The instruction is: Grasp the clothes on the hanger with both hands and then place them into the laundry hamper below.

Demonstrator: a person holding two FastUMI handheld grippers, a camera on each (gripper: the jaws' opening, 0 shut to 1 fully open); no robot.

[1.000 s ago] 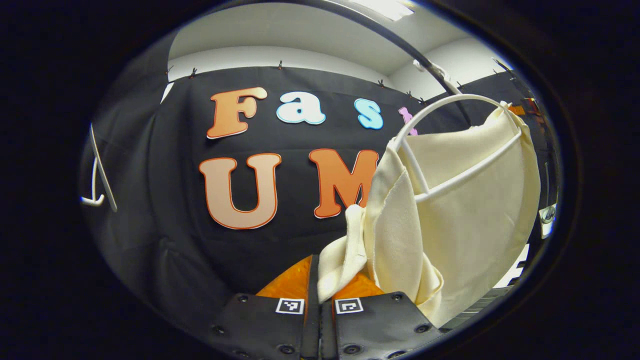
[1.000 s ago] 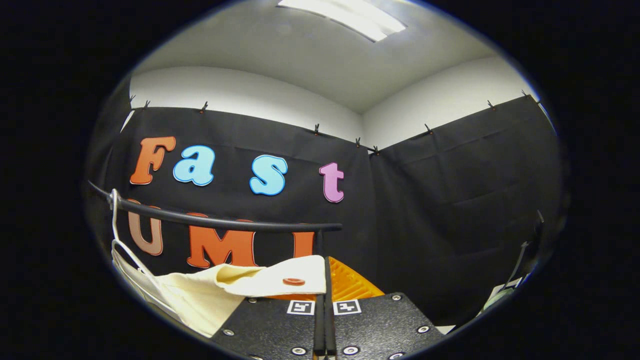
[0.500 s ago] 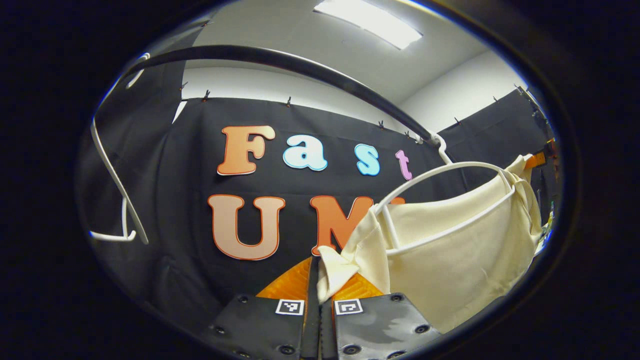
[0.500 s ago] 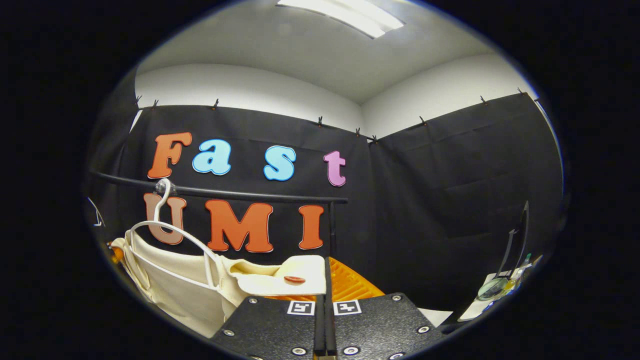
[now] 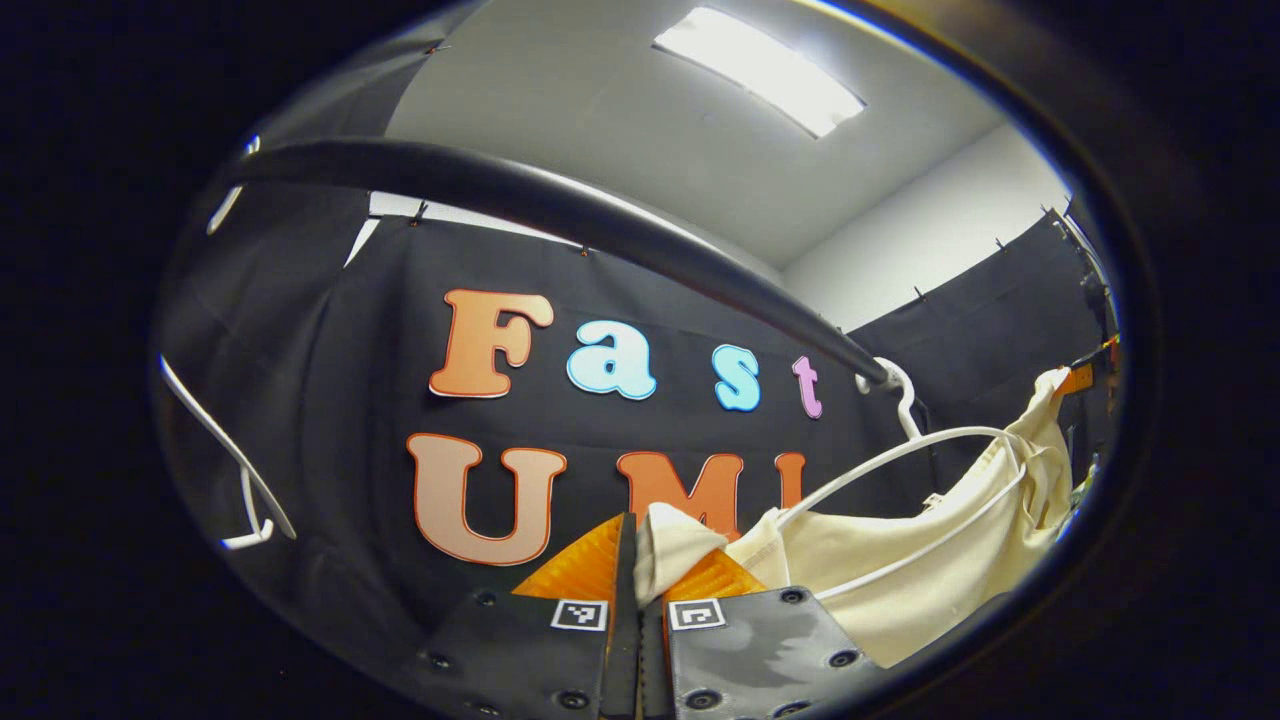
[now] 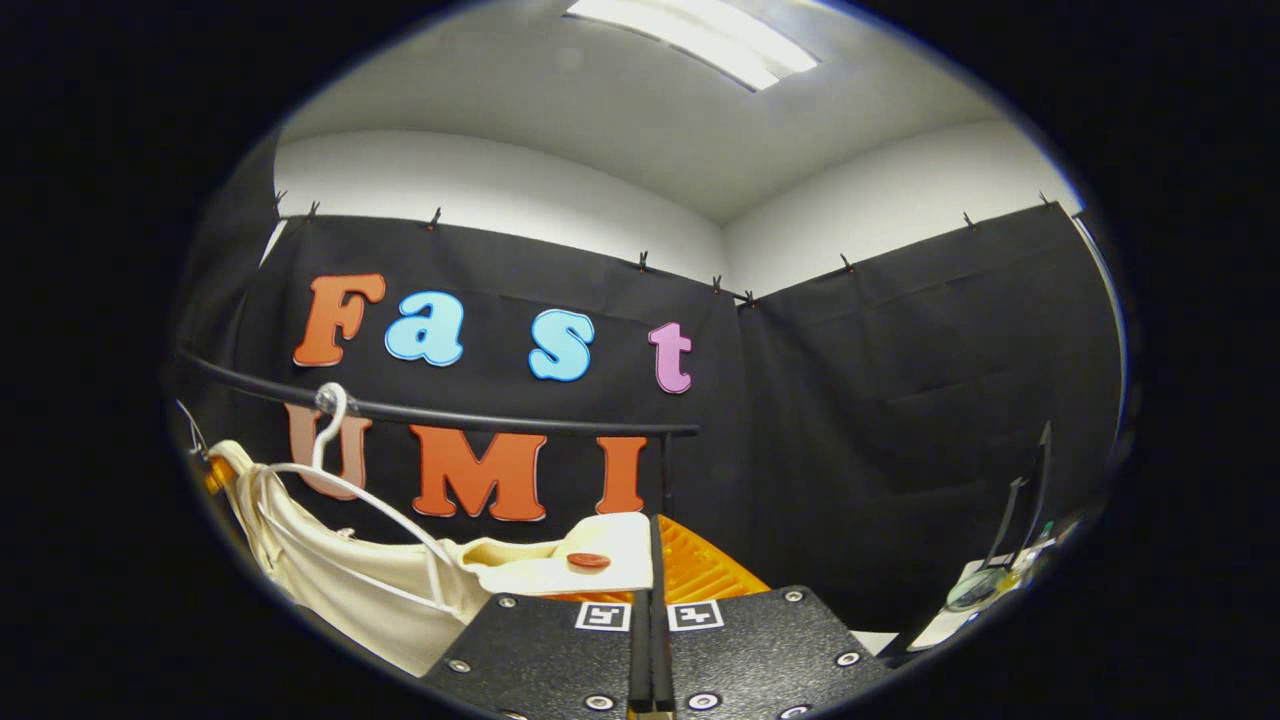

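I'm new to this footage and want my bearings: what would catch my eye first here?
The cream garment stands out, stretched between the two grippers and draped on a white hanger hooked over the black rail. The left gripper pinches one corner at the bottom of its view; the right gripper pinches another by a red button.

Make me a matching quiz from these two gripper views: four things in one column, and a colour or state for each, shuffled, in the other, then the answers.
Things:
1. garment
2. hanger
3. rail
4. button

Colour or state:
A. white, hooked on the rail
B. reddish, sitting on a cream flap
C. cream, pinched at both ends by tongs
D. black bar running across the booth

Pairs: 1-C, 2-A, 3-D, 4-B. The left tongs and the right tongs each have both fingers closed on the garment's cloth.
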